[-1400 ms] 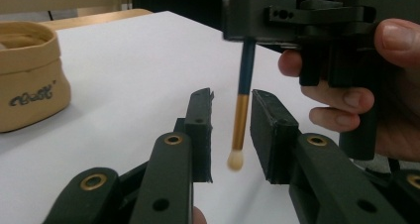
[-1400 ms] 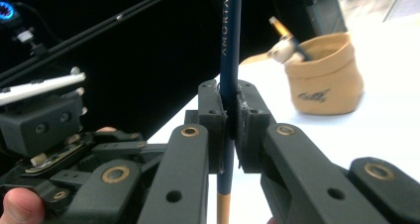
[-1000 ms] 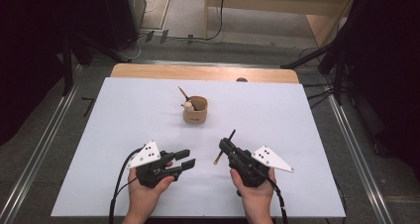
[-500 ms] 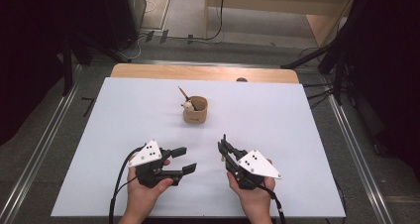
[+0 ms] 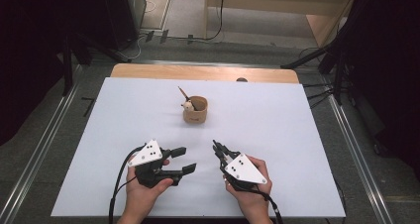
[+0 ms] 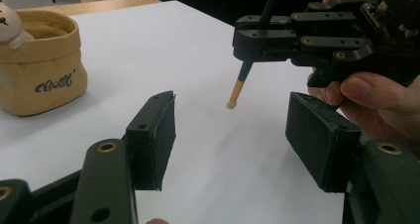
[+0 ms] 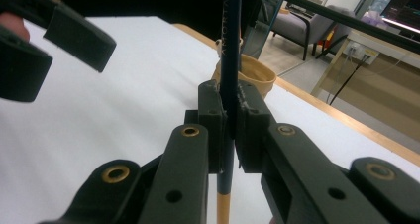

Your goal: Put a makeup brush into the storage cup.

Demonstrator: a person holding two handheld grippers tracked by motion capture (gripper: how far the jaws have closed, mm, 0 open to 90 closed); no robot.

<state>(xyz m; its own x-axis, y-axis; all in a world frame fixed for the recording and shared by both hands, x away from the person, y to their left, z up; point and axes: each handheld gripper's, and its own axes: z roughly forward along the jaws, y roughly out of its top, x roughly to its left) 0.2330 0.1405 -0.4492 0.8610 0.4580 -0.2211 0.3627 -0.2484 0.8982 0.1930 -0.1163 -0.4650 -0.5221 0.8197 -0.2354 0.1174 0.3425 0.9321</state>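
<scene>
My right gripper (image 5: pixel 217 147) (image 7: pixel 228 97) is shut on a dark blue pencil (image 7: pixel 230 60) (image 6: pixel 243 74). The pencil stands nearly upright, its tan end just above the white tabletop (image 5: pixel 297 135). My left gripper (image 5: pixel 184 159) (image 6: pixel 237 130) lies to the left of it, open, with nothing between its pads. Its jaws have opened wider within the last second. A tan cup (image 5: pixel 195 111) (image 6: pixel 42 70) stands farther back at mid-table. It holds a small bear figure (image 5: pixel 187 105) and another pencil (image 5: pixel 183 92).
The white sheet covers a wooden table whose far edge (image 5: pixel 198 73) shows beyond the cup. Metal rails (image 5: pixel 44 149) run along both sides on the floor. Dark stands and cables crowd the back.
The left jaws have spread wider. The right hand has rolled so its grey plate faces up, and the held pencil has swung from a slant to nearly upright.
</scene>
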